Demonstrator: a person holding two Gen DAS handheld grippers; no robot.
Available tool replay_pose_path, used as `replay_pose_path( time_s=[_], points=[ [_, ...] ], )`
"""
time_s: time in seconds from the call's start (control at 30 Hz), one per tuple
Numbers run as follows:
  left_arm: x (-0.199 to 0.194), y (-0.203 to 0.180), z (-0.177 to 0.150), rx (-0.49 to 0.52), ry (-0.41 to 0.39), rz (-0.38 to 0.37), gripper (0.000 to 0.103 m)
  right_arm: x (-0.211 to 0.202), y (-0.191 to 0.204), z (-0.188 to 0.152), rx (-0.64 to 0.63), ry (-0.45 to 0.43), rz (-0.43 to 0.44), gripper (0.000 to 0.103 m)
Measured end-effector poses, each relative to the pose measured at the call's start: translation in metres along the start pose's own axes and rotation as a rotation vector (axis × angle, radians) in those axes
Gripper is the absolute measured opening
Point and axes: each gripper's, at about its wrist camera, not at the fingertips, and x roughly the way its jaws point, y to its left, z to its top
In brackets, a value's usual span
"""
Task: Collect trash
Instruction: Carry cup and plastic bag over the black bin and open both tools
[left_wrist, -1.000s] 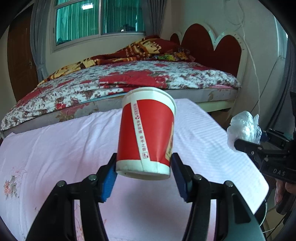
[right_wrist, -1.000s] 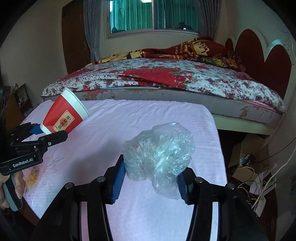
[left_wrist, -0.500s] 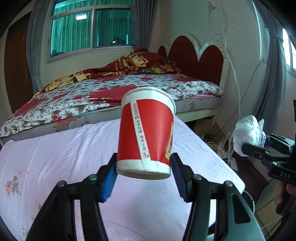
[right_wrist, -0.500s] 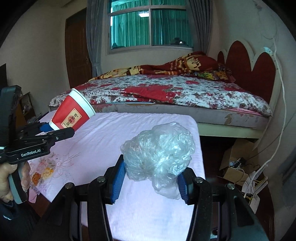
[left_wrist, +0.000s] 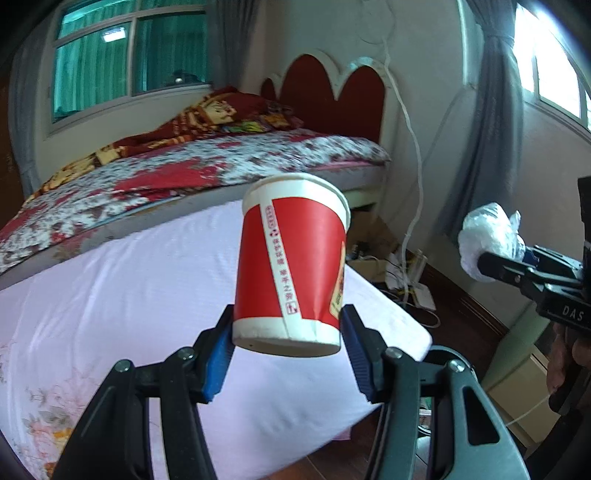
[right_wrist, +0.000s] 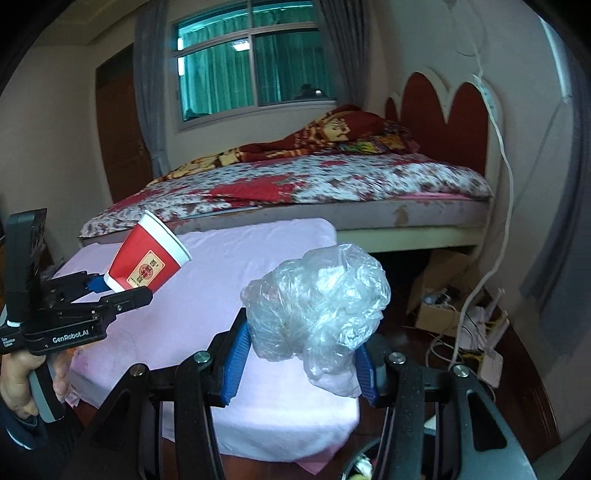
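- Trash is already held in both claws: a red paper cup (left_wrist: 291, 266) is clamped near its base between the blue pads (left_wrist: 218, 354) of the left gripper (left_wrist: 288, 350), and a crumpled clear plastic bag (right_wrist: 317, 299) is pinched between the pads of the right gripper (right_wrist: 299, 362).
- Neither claw is free; each is closed at a middling width on its item, with the pads pressed against it.
- The cup is carried in the air, tilted, above the near corner of the pink-covered table (left_wrist: 110, 295), touching nothing but the pads.
- The bag is likewise held clear of the pink cloth, off the table's right-hand end, over the dark wooden floor (right_wrist: 517, 387).
- No further litter can be made out on the visible part of the cloth, so the picking-up stage is judged done for these two items.
- What appears to be the dark round rim of a bin (right_wrist: 364, 463) is glimpsed low in the right wrist view, with something coloured inside; whether it is a bin cannot be told for certain.
- Dropping both items into a container is judged to be what remains.
- Beyond the table, a bed (right_wrist: 332, 184) with a floral cover and a carton with cables (right_wrist: 443, 299) on the floor are seen.
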Motion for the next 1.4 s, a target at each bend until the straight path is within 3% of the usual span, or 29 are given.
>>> replay_pose_path(
  time_s=[0.33,0.73,1.4],
  points=[
    [0.014,-0.065,-0.014,0.076,0.045,-0.104,0.056,-0.03,-0.055,-0.035,0.047,0.032,-0.104,0.053],
    [0.031,-0.138,-0.033,0.16,0.111,-0.211,0.056,-0.056,-0.1,-0.081,0.064,0.09,-0.171,0.053],
    [0.078,-0.207,-0.088,0.241,0.312,-0.343,0.056,-0.038,-0.162,-0.162,0.105,0.289,-0.238,0.053]
  ],
)
